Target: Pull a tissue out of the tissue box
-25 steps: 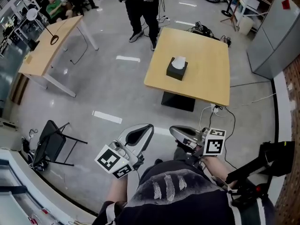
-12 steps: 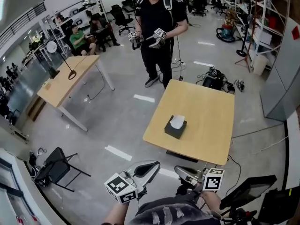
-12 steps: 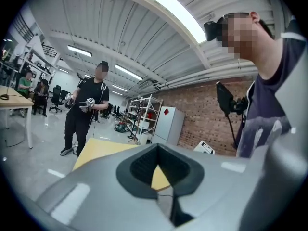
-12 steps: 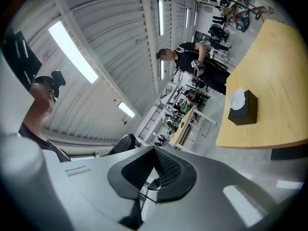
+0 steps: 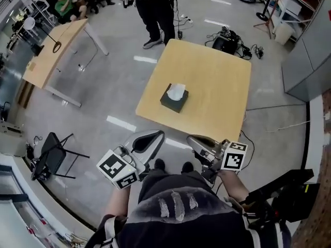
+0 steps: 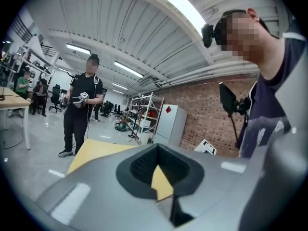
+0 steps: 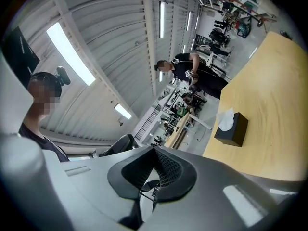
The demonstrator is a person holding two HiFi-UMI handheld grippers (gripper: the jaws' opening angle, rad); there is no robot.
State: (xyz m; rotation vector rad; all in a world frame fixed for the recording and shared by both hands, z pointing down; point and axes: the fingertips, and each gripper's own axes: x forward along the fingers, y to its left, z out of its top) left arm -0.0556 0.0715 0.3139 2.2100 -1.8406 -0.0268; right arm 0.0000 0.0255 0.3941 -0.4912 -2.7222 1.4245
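Note:
A black tissue box with a white tissue sticking up stands near the left front of a square wooden table. Both grippers are held at waist height in front of the table's near edge, well short of the box. My left gripper is shut with nothing in it; in its own view the left gripper has the table beyond it. My right gripper is also shut and empty. Past the right gripper in its view lies the tissue box, off to the right.
A person holding grippers stands beyond the table. A second wooden table is at the left, a folding chair at the lower left. Cables and gear lie on the floor behind the table. A black stand is at my right.
I have walked toward the table with both shut grippers; its near edge now lies just ahead of the jaw tips. The box appears closer.

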